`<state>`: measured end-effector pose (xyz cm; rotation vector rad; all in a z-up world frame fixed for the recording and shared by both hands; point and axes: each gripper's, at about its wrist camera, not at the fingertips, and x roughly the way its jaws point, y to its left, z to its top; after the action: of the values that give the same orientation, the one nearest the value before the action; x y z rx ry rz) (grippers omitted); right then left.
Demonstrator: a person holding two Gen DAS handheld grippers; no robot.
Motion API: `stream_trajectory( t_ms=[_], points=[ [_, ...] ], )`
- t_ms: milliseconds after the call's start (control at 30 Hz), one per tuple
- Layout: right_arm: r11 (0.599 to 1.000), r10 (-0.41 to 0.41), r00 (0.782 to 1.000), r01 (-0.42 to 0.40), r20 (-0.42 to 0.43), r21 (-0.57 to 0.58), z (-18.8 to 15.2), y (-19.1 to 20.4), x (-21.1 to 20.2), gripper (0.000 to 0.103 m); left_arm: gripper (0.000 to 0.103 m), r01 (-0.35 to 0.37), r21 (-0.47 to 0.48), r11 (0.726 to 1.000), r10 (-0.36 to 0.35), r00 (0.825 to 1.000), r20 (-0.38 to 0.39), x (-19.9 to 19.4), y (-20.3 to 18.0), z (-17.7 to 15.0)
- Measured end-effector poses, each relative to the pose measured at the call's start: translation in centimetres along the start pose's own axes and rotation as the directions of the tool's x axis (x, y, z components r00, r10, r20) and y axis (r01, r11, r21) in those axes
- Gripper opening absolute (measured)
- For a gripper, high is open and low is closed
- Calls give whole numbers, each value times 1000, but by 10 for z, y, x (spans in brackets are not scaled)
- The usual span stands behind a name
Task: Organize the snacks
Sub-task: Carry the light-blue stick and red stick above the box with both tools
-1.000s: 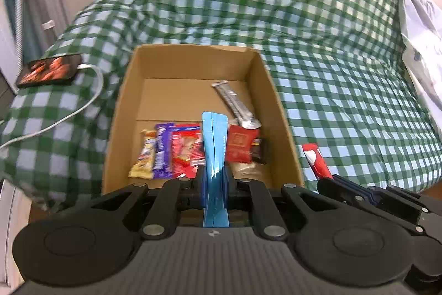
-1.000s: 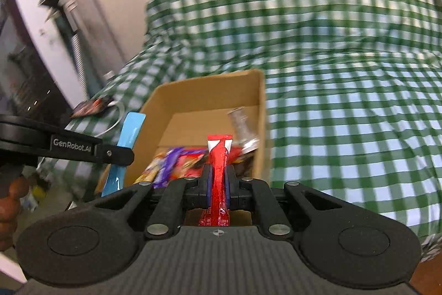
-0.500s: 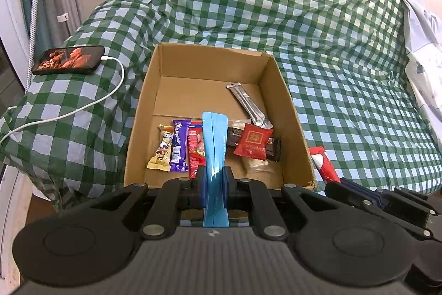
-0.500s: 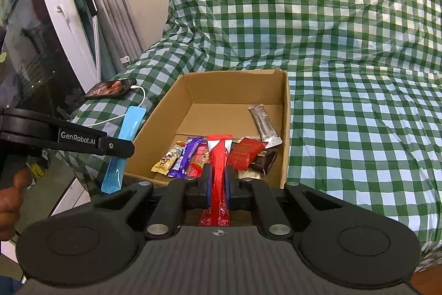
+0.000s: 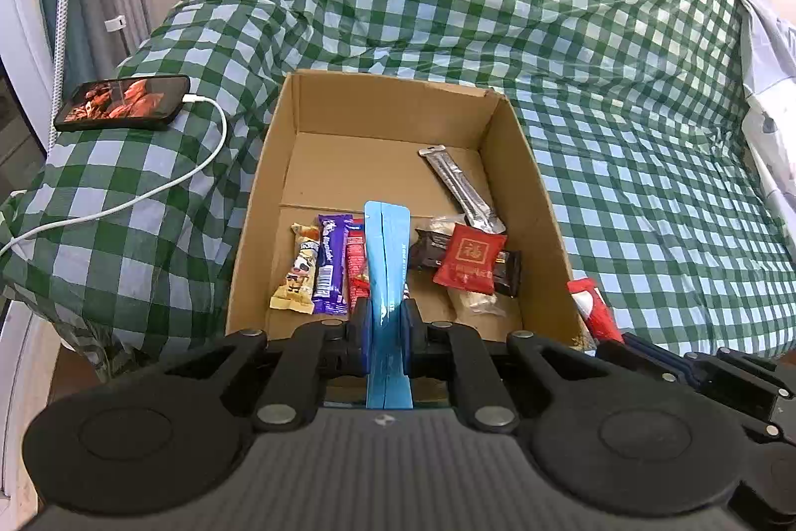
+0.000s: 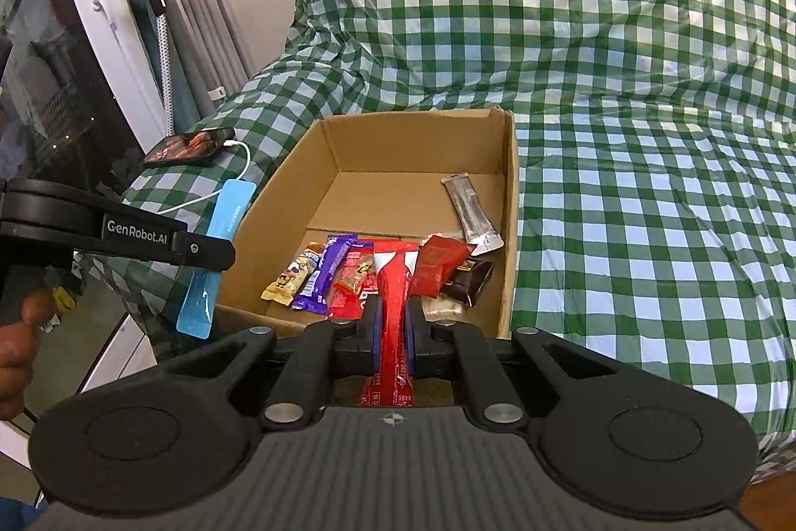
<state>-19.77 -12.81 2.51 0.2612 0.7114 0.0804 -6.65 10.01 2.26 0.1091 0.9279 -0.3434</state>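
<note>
The left tongs [image 5: 385, 322] were clamped tight on a flat blue packet [image 5: 387, 262], held edge-on and upright, its top standing over the near end of the cardboard box [image 5: 527, 182]. The right tongs [image 6: 393, 329] were pinched just as tight on a red snack stick [image 6: 393, 297], which pointed out over the box's near wall.

Inside the box, snacks lay bunched at the near end: a beige bar [image 5: 298, 272], a purple bar [image 5: 331, 265] beside it, then a red bar [image 5: 354, 267] partly hidden behind the blue packet. To the right a square red sachet [image 5: 470, 257] rested on top of a dark brown bar [image 5: 507, 267], and a silver stick pack [image 5: 460, 187] lay slanted along the right wall. The far half of the box floor was bare cardboard.

The box sat on a bed covered in green checked cloth [image 5: 622, 93]. A phone [image 5: 124, 102] with its screen lit lay on the cloth to the left, a white cable [image 5: 199, 172] plugged into it.

Only the right wrist view showed the blue packet from the side, hanging to the left of the box's left wall with the left tongs' arm across it, and a hand [image 6: 17, 352] at the frame's left edge. The left wrist view alone caught the red stick's tip out beyond the box's right corner.
</note>
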Motion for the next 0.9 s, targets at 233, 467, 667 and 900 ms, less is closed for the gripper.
stream_trajectory(
  t_ms=[233, 467, 667, 900],
  points=[
    [1000, -2, 1000, 2, -15, 2, 7, 0, 11, 10, 12, -10, -17, 1000, 10, 1000, -13, 12, 7, 9],
    [1000, -7, 999, 7, -35, 4, 16, 1, 28, 10, 12, -15, -32, 999, 15, 1000, -26, 28, 13, 22],
    [1000, -10, 999, 10, -48, 7, 28, 2, 48, 10, 12, -20, -34, 999, 19, 999, -45, 47, 16, 35],
    [1000, -6, 997, 8, -77, 16, 38, 0, 77, 10, 12, -29, -35, 999, 26, 997, -71, 74, 20, 49]
  ],
)
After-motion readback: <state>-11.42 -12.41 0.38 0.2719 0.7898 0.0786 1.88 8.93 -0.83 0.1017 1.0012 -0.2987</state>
